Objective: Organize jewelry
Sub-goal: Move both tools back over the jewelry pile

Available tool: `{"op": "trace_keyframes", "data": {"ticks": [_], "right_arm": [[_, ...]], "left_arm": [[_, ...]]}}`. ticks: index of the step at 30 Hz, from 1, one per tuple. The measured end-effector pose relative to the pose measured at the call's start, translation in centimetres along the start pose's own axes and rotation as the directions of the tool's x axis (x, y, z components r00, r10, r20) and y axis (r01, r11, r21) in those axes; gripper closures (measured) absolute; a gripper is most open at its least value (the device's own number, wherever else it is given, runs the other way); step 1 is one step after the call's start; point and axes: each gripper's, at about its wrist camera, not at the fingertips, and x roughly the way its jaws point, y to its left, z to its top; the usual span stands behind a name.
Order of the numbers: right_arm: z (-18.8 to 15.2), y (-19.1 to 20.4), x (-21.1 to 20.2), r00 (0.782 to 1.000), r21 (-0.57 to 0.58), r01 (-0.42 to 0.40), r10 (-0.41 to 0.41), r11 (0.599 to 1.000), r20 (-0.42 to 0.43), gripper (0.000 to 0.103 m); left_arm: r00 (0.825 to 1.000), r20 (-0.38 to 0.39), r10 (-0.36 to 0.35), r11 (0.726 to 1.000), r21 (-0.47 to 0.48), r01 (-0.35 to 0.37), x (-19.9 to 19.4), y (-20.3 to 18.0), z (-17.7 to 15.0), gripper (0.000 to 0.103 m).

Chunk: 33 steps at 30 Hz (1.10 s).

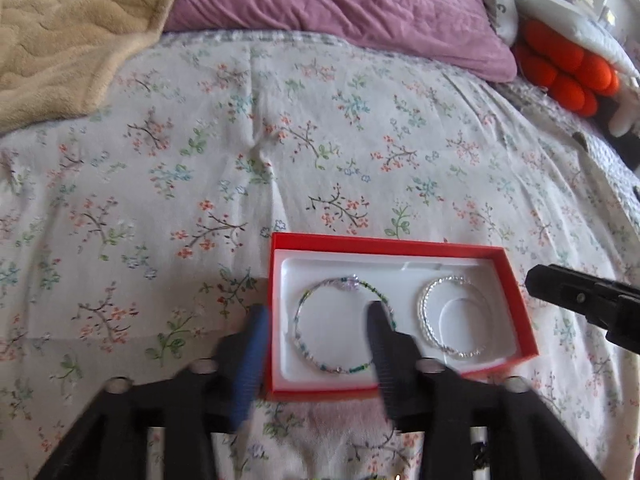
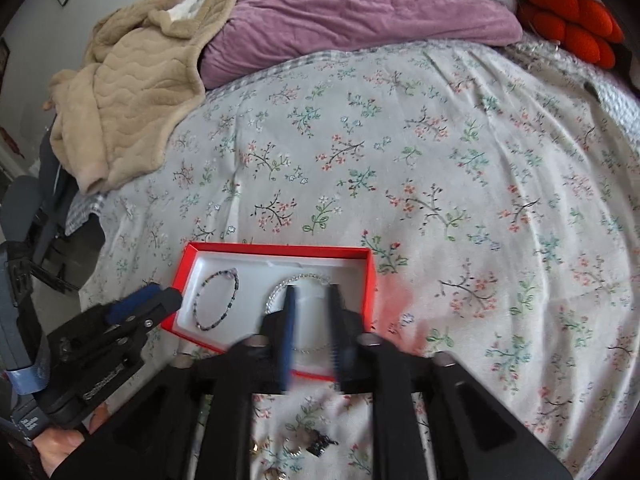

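Note:
A red box (image 1: 276, 304) (image 2: 370, 280) with a white insert lies on the floral bedsheet. It holds a beaded green-blue bracelet (image 1: 308, 348) (image 2: 200, 304) on the left and a silver sparkly bracelet (image 1: 424, 320) (image 2: 308, 279) on the right. My left gripper (image 1: 318, 314) is open and empty, straddling the box's left wall over the beaded bracelet. My right gripper (image 2: 312, 292) is open and empty, above the silver bracelet. Each gripper shows in the other's view, the right one (image 1: 580, 304) and the left one (image 2: 144, 300).
Small loose jewelry pieces (image 2: 316, 446) lie on the sheet near the front edge, partly hidden by my right gripper. A beige blanket (image 2: 132, 92), a purple quilt (image 2: 360, 12) and an orange cushion (image 1: 568, 72) sit at the head of the bed.

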Motion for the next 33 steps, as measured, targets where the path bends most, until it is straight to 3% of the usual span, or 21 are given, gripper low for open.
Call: {"op": "trace_keyframes", "data": {"ticks": [1,2,7,12,21,26,31,33], "right_arm": [[-0.2,0.0,-0.5,1.0,-0.004,0.007,-0.007,1.0,0.008,0.061],[-0.4,-0.1,-1.1,1.0,-0.006,0.012,-0.012,1.0,0.02,0.058],[-2.0,-0.1,-3.3,0.997,-0.038,0.067,-0.066,0.997,0.032,0.052],[-3.9,0.0,-4.8,0.994,-0.066,0.11,-0.109,0.992,0.02,0.04],[-8.3,0.2,-5.5,0.983,-0.104,0.17,-0.176,0.98,-0.055,0.033],[-10.8,-0.7,-4.2,0.967,-0.085,0.204,-0.214,0.975,-0.136,0.033],[-11.9,-1.7,-3.2,0.96,-0.06,0.211,-0.218,0.976,-0.178,0.033],[-12.1,-1.9,-2.8,0.956,-0.063,0.223,-0.231,0.973,-0.183,0.033]], "left_arm": [[1.0,0.001,0.008,1.0,0.003,-0.008,-0.5,0.0,-0.3,0.046],[1.0,0.001,0.014,1.0,0.005,-0.014,-0.9,0.1,-0.5,0.043],[0.998,-0.03,0.055,0.998,0.016,-0.054,-2.6,0.4,-2.2,0.024],[0.993,-0.063,0.099,0.995,0.016,-0.099,-4.5,0.8,-4.0,0.014],[0.984,-0.138,0.117,0.993,0.002,-0.118,-5.3,2.4,-8.4,0.008],[0.967,-0.241,0.076,0.995,-0.042,-0.089,-3.7,3.8,-11.3,0.009],[0.972,-0.222,0.082,0.995,-0.028,-0.091,-3.7,4.2,-12.2,0.009],[0.975,-0.218,0.05,0.998,-0.032,-0.059,-3.7,4.1,-12.3,0.013]]}}
